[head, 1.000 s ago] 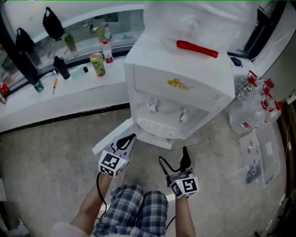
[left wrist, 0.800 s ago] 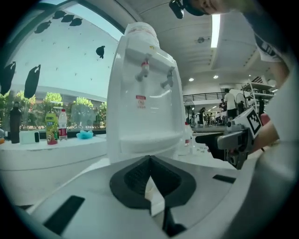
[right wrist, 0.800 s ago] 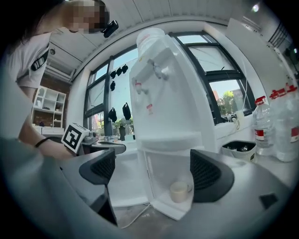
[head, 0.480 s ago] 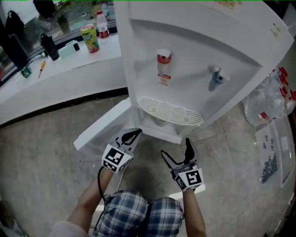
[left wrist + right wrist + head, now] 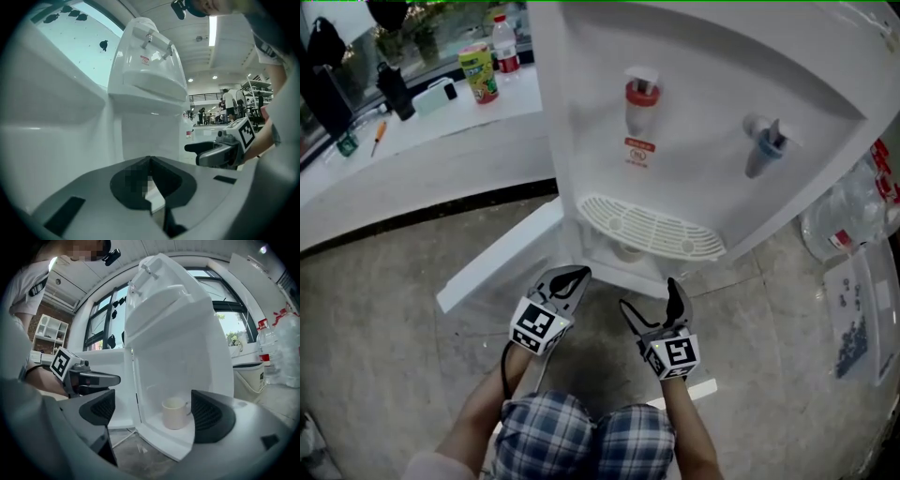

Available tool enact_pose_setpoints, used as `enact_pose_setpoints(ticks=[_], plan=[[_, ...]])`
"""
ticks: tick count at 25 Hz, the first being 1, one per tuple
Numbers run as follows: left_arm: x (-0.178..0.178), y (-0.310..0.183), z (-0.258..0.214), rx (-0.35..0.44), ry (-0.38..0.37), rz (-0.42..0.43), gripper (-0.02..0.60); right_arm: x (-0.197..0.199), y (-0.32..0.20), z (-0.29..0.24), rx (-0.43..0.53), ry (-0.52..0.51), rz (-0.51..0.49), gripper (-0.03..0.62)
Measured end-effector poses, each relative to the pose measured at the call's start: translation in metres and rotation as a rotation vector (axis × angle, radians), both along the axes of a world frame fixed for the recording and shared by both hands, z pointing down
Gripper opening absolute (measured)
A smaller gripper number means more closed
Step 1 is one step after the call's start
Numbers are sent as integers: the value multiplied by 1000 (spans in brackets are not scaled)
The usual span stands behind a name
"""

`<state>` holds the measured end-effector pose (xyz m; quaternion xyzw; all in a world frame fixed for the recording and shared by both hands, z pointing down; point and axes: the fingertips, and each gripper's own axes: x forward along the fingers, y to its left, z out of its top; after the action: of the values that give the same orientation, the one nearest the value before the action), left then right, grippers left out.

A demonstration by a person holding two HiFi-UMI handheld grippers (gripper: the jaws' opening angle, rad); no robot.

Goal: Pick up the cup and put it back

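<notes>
Aiming my right gripper (image 5: 153, 408), jaws spread wide, at the white mug (image 5: 174, 413) near the front edge of the water dispenser's (image 5: 178, 329) open lower compartment, ready to straddle it. My left gripper (image 5: 568, 278), jaws pressed together, waits beside the open door (image 5: 497, 262).

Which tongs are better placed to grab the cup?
Right. The right tongs are open and aimed at the cup in the water dispenser's open cabinet. The left tongs are shut, and their view doesn't show the cup.

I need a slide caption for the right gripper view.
Open right hand-held gripper faces a white cup in the open cabinet of the water dispenser.
</notes>
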<state>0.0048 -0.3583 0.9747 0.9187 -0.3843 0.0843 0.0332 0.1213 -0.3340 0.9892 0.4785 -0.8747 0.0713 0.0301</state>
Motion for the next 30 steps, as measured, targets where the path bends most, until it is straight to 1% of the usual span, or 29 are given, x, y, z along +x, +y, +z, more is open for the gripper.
enact_pose_setpoints(ticks=[3, 7, 9, 12, 17, 20, 25, 30], plan=[[4, -1, 4, -6, -3, 12, 25, -5, -15, 14, -23, 3, 11, 499], [10, 0, 9, -23, 1, 28, 25, -10, -41, 33, -48, -1, 54, 506], [14, 2, 11, -32, 4, 37, 25, -17, -53, 43, -71, -2, 44, 522], [17, 4, 10, -34, 5, 50, 25, -26, -74, 59, -104, 31, 39, 532], [16, 6, 8, -33, 13, 54, 25, -21, -109, 87, -164, 73, 124, 537], [13, 6, 9, -37, 19, 48, 25, -13, -126, 97, -202, 66, 200, 535], [9, 6, 13, -41, 16, 38, 25, -16, -140, 114, -251, 85, 217, 535], [10, 8, 11, -42, 14, 46, 25, -13, -150, 132, -302, 101, 226, 534]])
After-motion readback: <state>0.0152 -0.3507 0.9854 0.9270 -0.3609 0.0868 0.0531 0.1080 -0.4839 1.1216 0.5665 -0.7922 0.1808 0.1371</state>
